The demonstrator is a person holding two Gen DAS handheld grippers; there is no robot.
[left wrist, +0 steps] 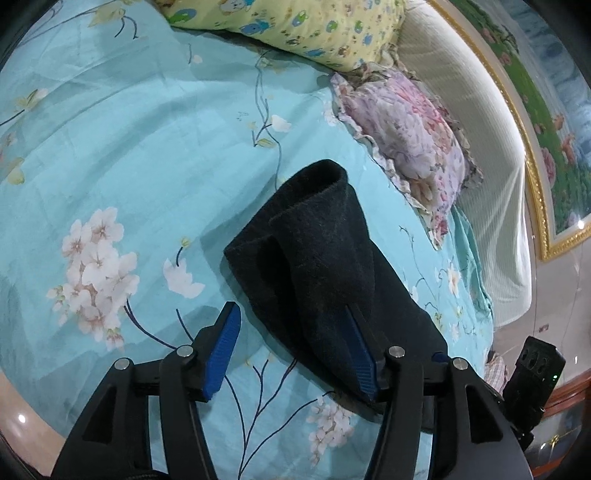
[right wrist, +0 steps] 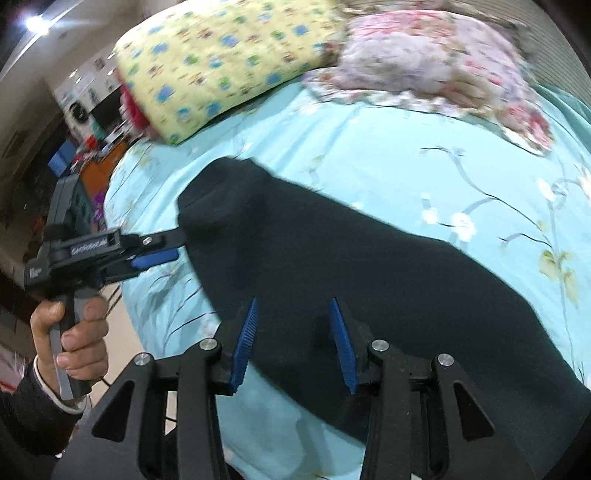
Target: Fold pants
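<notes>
On the bed: dark pants (left wrist: 325, 258) lie folded over on a turquoise floral bedsheet (left wrist: 129, 147), the rounded fold standing up at the far end in the left wrist view.
Pants, right wrist view: the dark cloth (right wrist: 351, 266) stretches across the bedsheet (right wrist: 406, 155) from the left edge of the bed toward the lower right.
Left tongs (left wrist: 291, 325): spread wide, no pad pressing; one blue pad lies over bare sheet, the other sits against the top of the pants. Seen from the right wrist camera, the left tongs (right wrist: 173, 243) reach the pants' near corner.
Right tongs (right wrist: 293, 317): parted, pads clear of the cloth, hovering over the pants' lower edge; nothing held.
Left hand (right wrist: 74, 339): wrapped round the handle, a dark sleeve at the wrist.
Pillows: a yellow cartoon-print pillow (left wrist: 295, 26) and a pink floral pillow (left wrist: 413, 140) rest at the head of the bed.
Sharpness: right wrist view is blurred.
</notes>
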